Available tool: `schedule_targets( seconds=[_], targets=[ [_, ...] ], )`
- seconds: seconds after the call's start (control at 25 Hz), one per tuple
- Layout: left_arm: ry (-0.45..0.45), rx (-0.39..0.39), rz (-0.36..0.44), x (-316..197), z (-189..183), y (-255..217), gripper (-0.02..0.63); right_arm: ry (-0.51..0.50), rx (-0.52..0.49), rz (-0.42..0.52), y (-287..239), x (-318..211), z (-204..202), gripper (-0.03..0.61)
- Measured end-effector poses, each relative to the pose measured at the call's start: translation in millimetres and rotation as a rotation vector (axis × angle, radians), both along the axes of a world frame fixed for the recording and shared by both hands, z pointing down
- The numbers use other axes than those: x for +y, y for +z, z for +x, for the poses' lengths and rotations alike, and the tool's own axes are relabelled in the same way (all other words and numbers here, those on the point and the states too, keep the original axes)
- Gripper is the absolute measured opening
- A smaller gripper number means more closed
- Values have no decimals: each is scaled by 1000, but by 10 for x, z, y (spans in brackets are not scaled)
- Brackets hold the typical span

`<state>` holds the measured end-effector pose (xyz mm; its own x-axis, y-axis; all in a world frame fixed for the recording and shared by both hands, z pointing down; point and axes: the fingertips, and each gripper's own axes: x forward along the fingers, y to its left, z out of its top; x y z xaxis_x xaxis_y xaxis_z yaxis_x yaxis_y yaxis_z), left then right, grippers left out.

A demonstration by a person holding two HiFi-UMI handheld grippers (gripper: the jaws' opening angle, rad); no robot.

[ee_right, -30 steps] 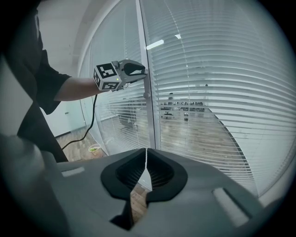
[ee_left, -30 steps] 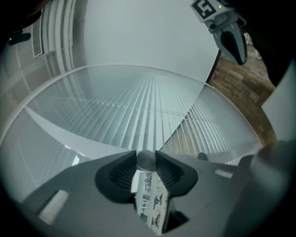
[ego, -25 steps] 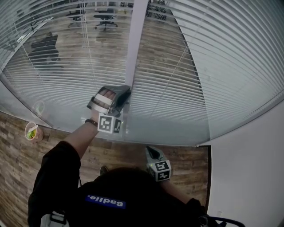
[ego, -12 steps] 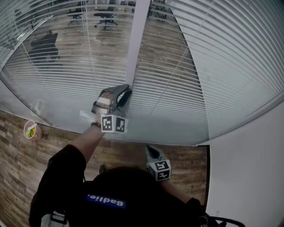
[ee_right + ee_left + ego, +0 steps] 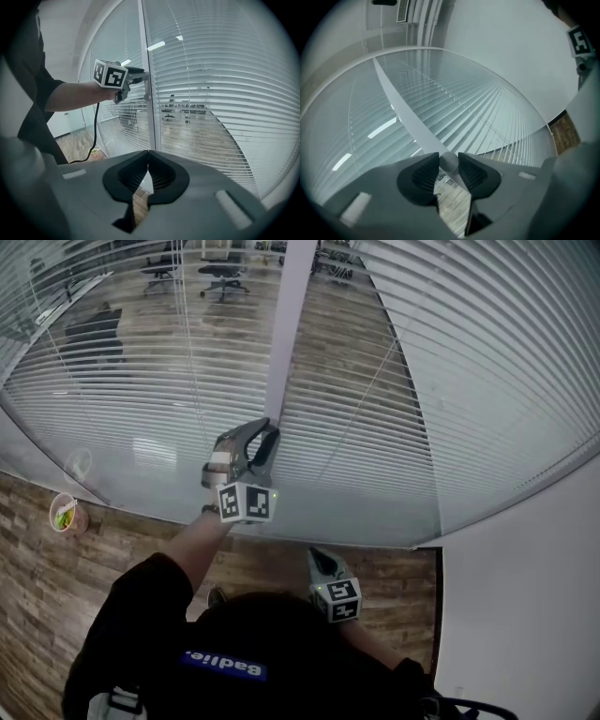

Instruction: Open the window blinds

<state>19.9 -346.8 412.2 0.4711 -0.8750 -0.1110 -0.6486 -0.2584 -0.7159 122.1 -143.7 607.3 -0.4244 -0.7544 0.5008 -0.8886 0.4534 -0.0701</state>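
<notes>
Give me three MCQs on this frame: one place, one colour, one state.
1. The left claw is at: A the window post; B a door handle; C a light switch.
2. The knob in it is: A red; B grey; C yellow.
3. The right claw is: A shut, empty; B wide open; C shut on a cloth.

Key:
1. A, the head view shows its tips against the post.
2. B, the left gripper view shows a round grey knob clamped between its jaws.
3. A, its jaws meet with nothing between them.
</notes>
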Motion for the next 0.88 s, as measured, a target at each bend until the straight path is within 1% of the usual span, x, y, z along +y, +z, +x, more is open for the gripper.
schedule_targets(
  seconds=[0.2, 0.44, 0.64, 0.72, 0.88],
  targets=[
    [5, 27, -17, -7, 12, 2, 121, -13, -8, 2, 14, 11, -6, 3],
    [-12, 93, -70, -14, 3, -4, 121, -19, -14, -2, 6, 26, -29, 5],
    [-21, 151, -97, -39, -1, -9, 123, -24, -14, -8, 0, 12, -42, 4],
    [-22, 159, -102, -50, 5, -1, 123, -27, -13, -11, 3, 9, -39, 5],
    [-17, 145, -101, -61, 18, 17, 126, -33, -6, -17, 24, 6, -33, 6]
  ],
)
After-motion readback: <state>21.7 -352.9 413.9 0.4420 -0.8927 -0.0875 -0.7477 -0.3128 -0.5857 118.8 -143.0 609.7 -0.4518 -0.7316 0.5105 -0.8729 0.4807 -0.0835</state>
